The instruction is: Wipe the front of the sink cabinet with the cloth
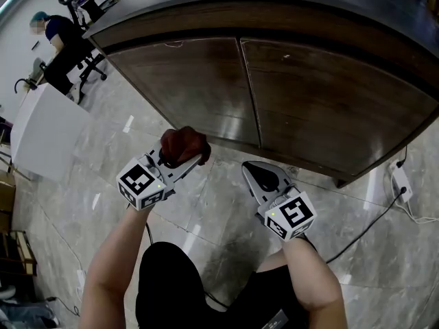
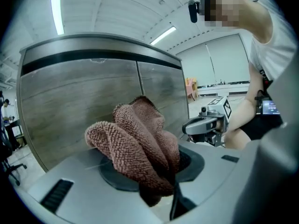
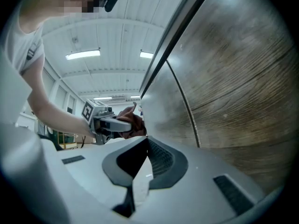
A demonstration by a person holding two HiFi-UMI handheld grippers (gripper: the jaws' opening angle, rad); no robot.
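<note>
Cloth (image 1: pixel 184 144), brown terry: I am clamping it bunched in the left hand-held gripper (image 1: pixel 186 157), close before the sink cabinet (image 1: pixel 199 88), at its left door. Right hand-held gripper (image 1: pixel 259 175): I am holding it clenched on nothing, over the marble floor (image 1: pixel 206 211).

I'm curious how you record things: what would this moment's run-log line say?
left tool: shut on cloth | right tool: shut, empty | cloth: near cabinet front, contact unclear
</note>
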